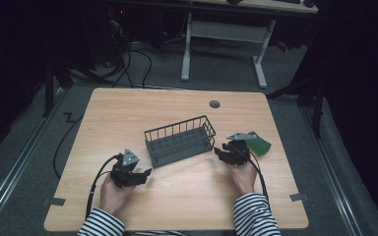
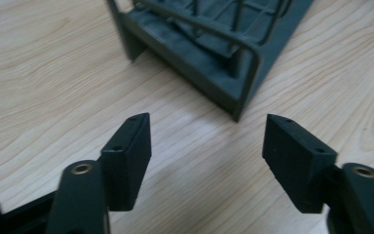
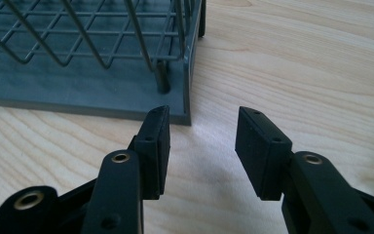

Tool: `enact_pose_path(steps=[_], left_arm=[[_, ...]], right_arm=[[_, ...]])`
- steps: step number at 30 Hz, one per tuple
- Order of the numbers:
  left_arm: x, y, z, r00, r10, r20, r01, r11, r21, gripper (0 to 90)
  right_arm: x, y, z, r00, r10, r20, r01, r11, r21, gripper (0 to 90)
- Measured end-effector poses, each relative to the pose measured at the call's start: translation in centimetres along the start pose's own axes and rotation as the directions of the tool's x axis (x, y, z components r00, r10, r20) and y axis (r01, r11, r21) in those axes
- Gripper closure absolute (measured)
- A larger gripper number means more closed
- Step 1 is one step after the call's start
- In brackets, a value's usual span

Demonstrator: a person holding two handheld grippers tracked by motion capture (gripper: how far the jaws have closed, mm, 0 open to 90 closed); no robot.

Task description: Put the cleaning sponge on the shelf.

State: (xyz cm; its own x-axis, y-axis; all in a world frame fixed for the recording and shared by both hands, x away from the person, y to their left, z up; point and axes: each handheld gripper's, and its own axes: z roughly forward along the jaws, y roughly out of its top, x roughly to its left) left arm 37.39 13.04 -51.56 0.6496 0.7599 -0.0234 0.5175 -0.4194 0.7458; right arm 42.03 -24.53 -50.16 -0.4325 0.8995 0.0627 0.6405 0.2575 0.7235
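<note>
A dark grey wire dish rack with a flat slotted base [image 1: 179, 141] is being carried near the middle of the pale wooden bench [image 1: 128, 108], set at a slant, with wide bare wood being left around it toward the far edge and both side edges. A green flat piece [image 1: 260, 143] is being seen just behind the right gripper [image 1: 225, 153], near the bench's right edge. The left gripper [image 1: 140, 175] is being held by a hand just off the rack's near left corner; in the left gripper view that corner [image 2: 238, 105] is being framed ahead of the jaws, which are being kept wide apart with nothing between them. The right gripper is being held close to the rack's right end [image 3: 187, 109], its jaws partly open, touching nothing.
</note>
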Motion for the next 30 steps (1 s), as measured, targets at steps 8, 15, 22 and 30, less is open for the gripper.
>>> enact_pose_path(steps=[8,15,22,30], left_arm=[[-0.6,0.5,0.8,0.9997,-0.003,0.022,0.004,0.9996,-0.029,51.1],[-0.5,0.5,1.7,0.9985,-0.021,0.051,0.022,0.9997,-0.014,61.2],[-0.3,0.6,1.9,0.9946,-0.051,0.09,0.053,0.9983,-0.022,74.8],[-1.0,1.3,2.3,0.9946,-0.02,0.102,0.02,0.9998,0.004,84.5]], right_arm=[[0.1,0.7,1.6,0.9998,0.015,-0.015,-0.015,1.0,0.017,62.5],[0.4,1.2,2.4,0.9998,0.007,-0.02,-0.007,1.0,0.027,71.7],[0.3,1.1,2.4,0.9998,-0.01,-0.017,0.011,1.0,0.025,84.3],[-0.1,0.8,1.9,0.9999,-0.008,-0.012,0.009,0.999,0.034,85.8]])
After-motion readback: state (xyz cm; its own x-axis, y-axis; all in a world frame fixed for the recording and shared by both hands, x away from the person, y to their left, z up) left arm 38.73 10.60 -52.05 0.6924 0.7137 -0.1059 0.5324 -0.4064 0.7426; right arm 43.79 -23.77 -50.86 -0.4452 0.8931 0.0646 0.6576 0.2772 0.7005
